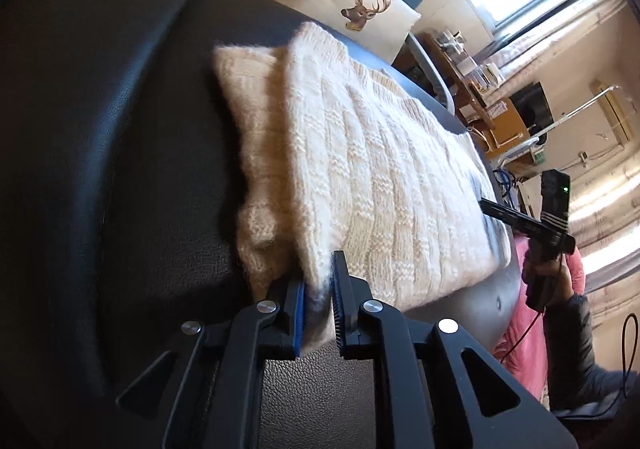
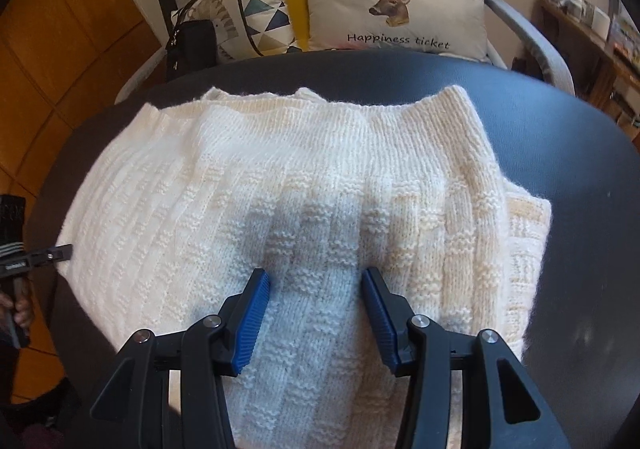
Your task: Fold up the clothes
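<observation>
A cream knitted sweater lies folded on a round black table, its ribbed and checkered stitch running across most of the tabletop. The left gripper, seen from its own wrist camera, has its blue-padded fingers nearly together on the sweater's near edge, a tuft of knit caught between them. The right gripper hangs over the middle of the garment with its fingers well apart and nothing clamped, a raised ridge of knit lying between them. A hand in a dark sleeve grips the right tool's handle at the table's far side. Behind the table, a deer-print cushion leans on a chair beside a triangle-patterned cushion.
</observation>
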Demonstrator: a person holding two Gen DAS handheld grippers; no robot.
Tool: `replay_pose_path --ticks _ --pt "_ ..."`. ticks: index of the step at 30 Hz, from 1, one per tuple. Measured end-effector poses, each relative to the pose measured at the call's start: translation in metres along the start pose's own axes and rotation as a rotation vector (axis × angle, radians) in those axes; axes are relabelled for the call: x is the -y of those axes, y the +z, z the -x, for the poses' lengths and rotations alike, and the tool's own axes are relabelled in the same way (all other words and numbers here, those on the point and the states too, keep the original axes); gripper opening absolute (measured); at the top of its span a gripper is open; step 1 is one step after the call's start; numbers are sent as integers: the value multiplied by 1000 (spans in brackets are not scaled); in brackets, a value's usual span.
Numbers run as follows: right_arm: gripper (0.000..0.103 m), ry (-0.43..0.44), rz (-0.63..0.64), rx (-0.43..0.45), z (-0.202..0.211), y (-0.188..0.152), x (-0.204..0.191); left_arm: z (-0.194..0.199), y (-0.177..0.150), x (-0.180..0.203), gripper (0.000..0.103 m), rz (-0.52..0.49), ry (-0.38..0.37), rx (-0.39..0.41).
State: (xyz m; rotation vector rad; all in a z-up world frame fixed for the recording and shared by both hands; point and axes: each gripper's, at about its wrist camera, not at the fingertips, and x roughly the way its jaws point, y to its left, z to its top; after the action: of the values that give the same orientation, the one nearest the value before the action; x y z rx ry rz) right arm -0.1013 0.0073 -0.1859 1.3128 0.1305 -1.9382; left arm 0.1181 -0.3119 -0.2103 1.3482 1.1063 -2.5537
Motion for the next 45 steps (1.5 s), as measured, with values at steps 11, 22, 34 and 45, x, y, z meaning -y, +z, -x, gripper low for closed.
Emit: replay_pose_path --ticks 11,22,34,45 --pt "52 433 -479 132 76 -95 135 29 0 7 22 -31 249 33" --pt "52 657 -320 -16 40 -87 144 -18 89 181 22 -397 134 58" --pt "50 539 30 -140 22 -59 89 -239 181 345 47 -492 -112 -477" --pt "50 522 61 -139 15 -53 87 -329 183 343 54 -362 169 -742"
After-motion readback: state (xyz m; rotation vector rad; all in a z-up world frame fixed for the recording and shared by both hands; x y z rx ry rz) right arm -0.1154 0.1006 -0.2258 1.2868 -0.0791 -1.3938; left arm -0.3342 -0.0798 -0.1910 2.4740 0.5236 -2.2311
